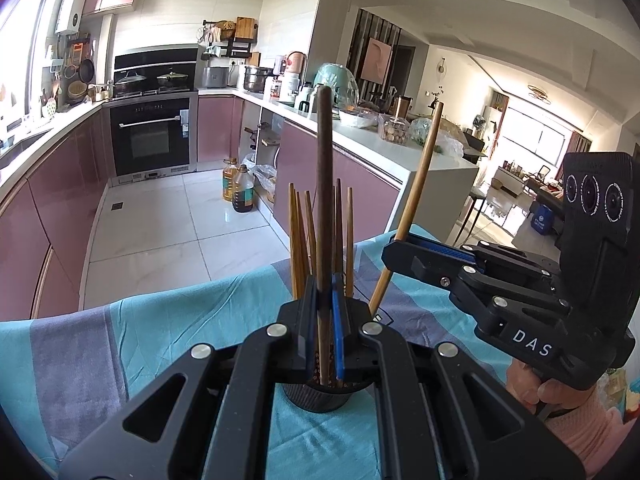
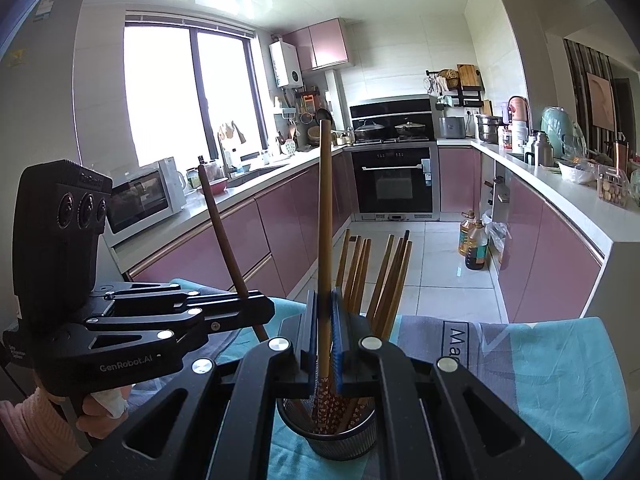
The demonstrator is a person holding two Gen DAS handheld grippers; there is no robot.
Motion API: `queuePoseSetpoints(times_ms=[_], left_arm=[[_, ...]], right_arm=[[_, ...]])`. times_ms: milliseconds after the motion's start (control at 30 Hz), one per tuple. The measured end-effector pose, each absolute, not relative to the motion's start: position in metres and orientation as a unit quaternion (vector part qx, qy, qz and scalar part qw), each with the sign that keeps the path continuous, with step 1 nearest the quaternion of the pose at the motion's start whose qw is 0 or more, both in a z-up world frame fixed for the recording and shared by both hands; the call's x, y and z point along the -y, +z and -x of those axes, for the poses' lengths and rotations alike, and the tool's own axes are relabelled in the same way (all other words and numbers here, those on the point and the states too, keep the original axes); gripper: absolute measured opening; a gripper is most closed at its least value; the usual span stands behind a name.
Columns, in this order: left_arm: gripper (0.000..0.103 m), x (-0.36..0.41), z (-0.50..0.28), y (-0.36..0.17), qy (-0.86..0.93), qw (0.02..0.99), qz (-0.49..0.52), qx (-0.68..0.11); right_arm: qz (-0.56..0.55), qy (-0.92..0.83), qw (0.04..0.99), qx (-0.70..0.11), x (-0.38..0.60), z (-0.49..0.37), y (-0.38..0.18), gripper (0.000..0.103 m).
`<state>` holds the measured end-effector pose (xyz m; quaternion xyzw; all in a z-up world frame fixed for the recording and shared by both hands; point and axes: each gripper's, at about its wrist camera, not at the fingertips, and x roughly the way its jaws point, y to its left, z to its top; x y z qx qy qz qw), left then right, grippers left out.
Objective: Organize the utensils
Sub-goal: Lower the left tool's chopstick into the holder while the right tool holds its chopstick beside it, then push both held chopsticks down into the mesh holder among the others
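A dark mesh utensil cup [image 1: 316,398] stands on the blue and grey cloth and holds several wooden chopsticks [image 1: 300,236]. It also shows in the right wrist view [image 2: 340,440] with the chopsticks [image 2: 384,276]. My left gripper [image 1: 325,320] is shut on a dark brown chopstick [image 1: 323,184], upright, its patterned end over the cup. My right gripper [image 2: 325,332] is shut on a light wooden chopstick [image 2: 325,220], upright, its patterned end in the cup. In the left wrist view the right gripper [image 1: 404,246] holds that chopstick [image 1: 420,172] tilted. In the right wrist view the left gripper [image 2: 256,312] holds the dark one [image 2: 220,224].
The cloth-covered table [image 1: 160,340] ends just beyond the cup, with tiled floor [image 1: 160,232] past it. Pink kitchen cabinets [image 2: 280,224], an oven [image 2: 394,180] and oil bottles [image 2: 474,240] lie further off. A cluttered white counter [image 1: 400,144] runs along the right.
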<state>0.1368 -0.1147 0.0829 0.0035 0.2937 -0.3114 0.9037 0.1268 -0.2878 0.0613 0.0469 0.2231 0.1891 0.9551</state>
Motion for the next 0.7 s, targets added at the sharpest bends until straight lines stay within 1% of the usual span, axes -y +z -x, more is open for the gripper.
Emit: queuePoseSetpoints(times_ms=[700], left_arm=[[0.007, 0.129, -0.151, 0.067, -0.309, 0.897, -0.013, -0.316]], right_arm=[[-0.056, 0.186, 0.950, -0.244, 0.294, -0.135, 0.043, 0.006]])
